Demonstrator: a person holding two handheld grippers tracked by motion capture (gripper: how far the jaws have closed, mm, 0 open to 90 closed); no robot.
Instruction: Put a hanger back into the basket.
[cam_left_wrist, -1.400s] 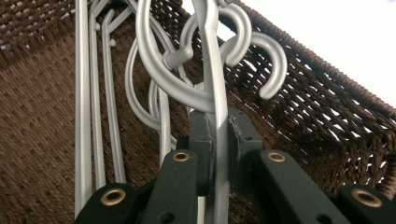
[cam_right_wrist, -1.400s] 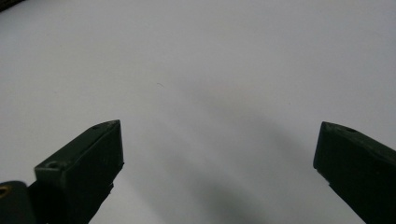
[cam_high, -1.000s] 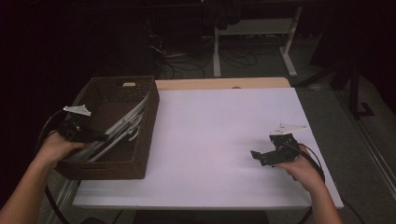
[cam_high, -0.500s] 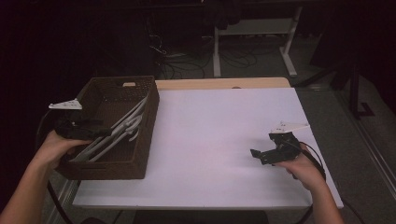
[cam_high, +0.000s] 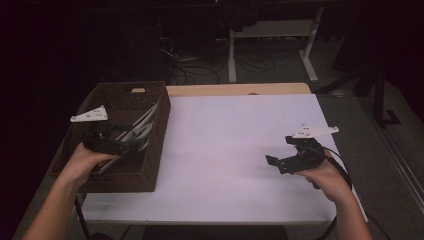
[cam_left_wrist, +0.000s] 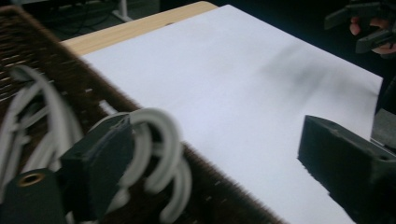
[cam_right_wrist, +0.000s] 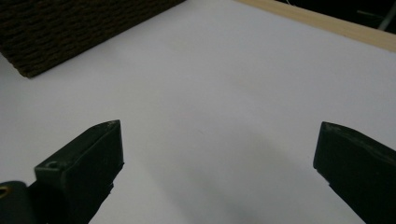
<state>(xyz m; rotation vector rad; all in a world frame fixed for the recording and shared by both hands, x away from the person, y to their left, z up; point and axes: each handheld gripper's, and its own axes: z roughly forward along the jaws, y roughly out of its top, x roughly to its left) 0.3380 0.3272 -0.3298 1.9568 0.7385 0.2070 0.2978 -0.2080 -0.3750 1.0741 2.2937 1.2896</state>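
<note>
Count: two grippers, one basket, one table with one white sheet; the white hangers in the basket are overlapping, so I cannot tell their number.

The basket (cam_high: 150, 150) is sitting at the table's left edge: rectangular, dark brown, woven, with a coarse ribbed weave on its walls and a handle slot in the far wall. Lying inside it are the hangers (cam_high: 142, 127), white, smooth, with rounded curved hooks; in the left gripper view the hooks (cam_left_wrist: 159, 140) are arching up close to the near wall.

The left gripper (cam_high: 131, 146) is hovering over the basket's near-left part. Its black blocky jaws have just been opening and are now standing wide apart; nothing is between them, though a hook is curling just behind one jaw.

The right gripper (cam_high: 274, 162) is hanging above the sheet on the right side, well apart from the basket. Its jaws are spread wide and holding nothing.

The sheet (cam_high: 235, 145) is matte, flat and white, covering most of the table (cam_high: 235, 89), whose light wooden edge is showing along the far side.
</note>
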